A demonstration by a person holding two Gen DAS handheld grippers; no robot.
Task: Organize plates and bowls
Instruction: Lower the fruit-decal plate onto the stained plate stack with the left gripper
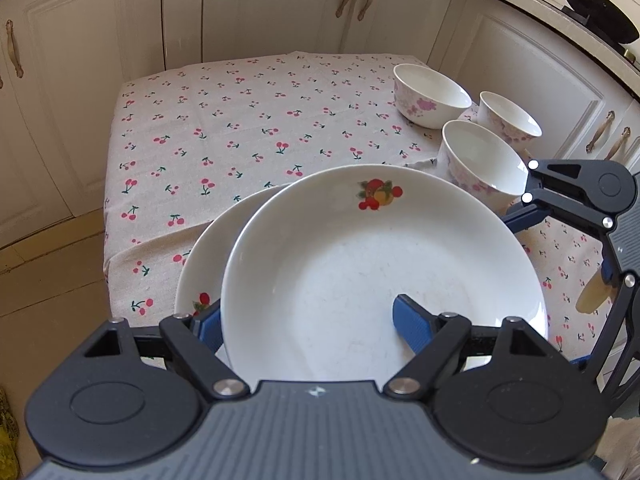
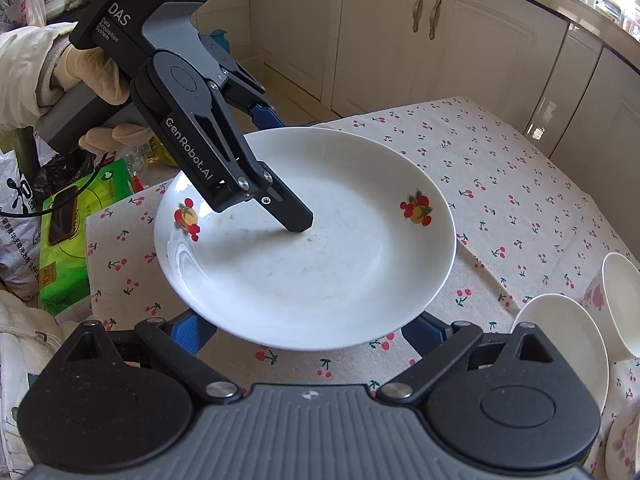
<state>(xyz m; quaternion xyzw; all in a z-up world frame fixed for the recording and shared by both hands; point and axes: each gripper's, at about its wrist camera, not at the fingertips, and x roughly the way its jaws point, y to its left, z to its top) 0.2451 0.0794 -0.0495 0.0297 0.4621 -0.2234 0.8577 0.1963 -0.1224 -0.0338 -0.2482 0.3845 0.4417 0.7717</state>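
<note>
A white deep plate with fruit prints (image 1: pixel 360 264) (image 2: pixel 320 264) hangs just above a second matching plate (image 1: pixel 200 272), which peeks out at its left. My left gripper (image 1: pixel 308 320) is shut on the top plate's rim. One finger (image 2: pixel 298 220) presses inside the dish and the other (image 1: pixel 208 328) sits beneath the rim. My right gripper (image 2: pixel 308 330) is open, with both blue fingers (image 2: pixel 192 332) reaching under the plate's opposite edge. Three white bowls with pink flowers (image 1: pixel 432 96) (image 1: pixel 510 120) (image 1: pixel 484 164) stand at the right.
The cherry-print tablecloth (image 1: pixel 240 128) covers a small table ringed by cream cabinets (image 1: pixel 280 8). A black wok (image 1: pixel 596 4) sits on the counter at the far right. A green package (image 2: pixel 76 216) and bags lie beside the table. A gloved hand (image 2: pixel 92 76) holds the left gripper.
</note>
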